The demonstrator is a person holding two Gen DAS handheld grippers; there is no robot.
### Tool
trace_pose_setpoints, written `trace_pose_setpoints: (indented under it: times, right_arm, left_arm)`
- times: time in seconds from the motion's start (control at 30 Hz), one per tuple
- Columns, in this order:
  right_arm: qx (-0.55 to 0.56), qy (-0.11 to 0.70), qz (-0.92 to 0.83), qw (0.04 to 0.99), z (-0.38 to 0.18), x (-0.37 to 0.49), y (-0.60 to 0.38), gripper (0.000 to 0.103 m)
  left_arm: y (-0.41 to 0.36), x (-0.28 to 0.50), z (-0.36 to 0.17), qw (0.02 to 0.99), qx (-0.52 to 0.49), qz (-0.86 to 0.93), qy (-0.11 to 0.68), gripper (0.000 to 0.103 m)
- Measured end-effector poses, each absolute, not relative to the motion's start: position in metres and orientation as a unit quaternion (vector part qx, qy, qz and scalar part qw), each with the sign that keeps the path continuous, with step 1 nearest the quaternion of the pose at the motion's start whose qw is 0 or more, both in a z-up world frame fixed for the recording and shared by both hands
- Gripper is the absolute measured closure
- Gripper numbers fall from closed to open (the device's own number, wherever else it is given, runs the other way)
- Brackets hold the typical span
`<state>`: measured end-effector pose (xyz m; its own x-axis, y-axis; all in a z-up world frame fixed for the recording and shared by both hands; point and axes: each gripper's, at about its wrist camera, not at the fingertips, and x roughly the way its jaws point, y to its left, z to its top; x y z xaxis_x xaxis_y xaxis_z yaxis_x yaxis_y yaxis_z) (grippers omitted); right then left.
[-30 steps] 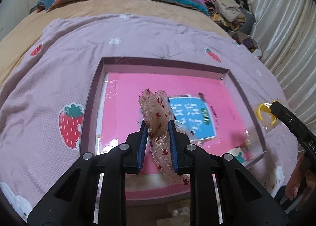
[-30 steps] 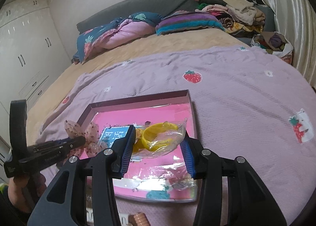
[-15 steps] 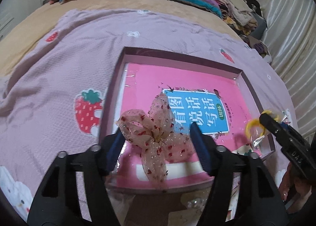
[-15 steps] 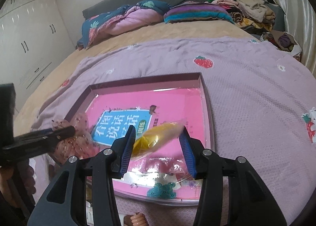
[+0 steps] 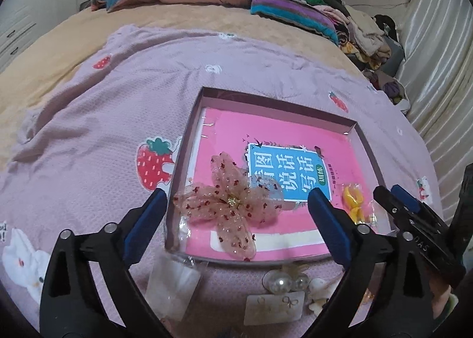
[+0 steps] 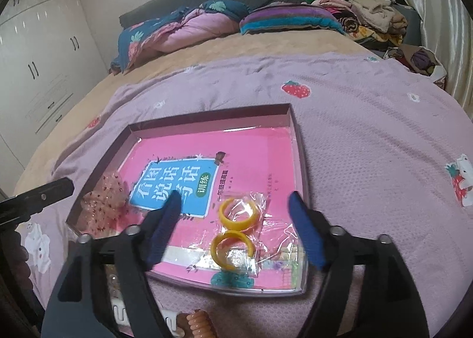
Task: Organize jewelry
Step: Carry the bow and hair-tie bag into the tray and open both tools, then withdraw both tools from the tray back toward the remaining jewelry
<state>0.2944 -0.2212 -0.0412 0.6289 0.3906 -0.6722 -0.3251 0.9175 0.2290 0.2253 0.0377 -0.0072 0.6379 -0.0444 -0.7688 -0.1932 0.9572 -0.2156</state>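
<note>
Book cover (image 5: 288,175) with blue label "看图说话写话" in tray (image 5: 278,103)

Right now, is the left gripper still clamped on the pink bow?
No. The left gripper has just opened wide, and the pink bow lies loose in the tray, clear of both pads.

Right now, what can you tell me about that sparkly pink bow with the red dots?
The bow looks like sheer, glittery pink netting sprinkled with small red dots, with a tiny gold bead cluster at its centre. Several floppy loops and tails spread outward like petals. It lies flat and loose in the near left corner of the shallow box, resting on the pink book cover. The left gripper stands wide around it, its jaws just opened, not touching.
</note>
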Motion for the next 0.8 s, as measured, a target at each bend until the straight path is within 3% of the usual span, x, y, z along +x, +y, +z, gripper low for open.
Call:
trace_pose_setpoints:
  times: [0.23, 0.8]
  right_arm:
    - [0.053, 0.360, 0.198, 0.910, -0.025, 0.283, -0.231, 0.014]
    - [0.050, 0.318, 0.206, 0.924, 0.024, 0.241, -0.244, 0.013]
  left_arm:
    - [0.041, 0.210, 0.010, 0.899, -0.143, 0.057, 0.410, 0.010]
    - [0.053, 0.166, 0.038, 0.913, -0.158, 0.058, 0.372, 0.010]
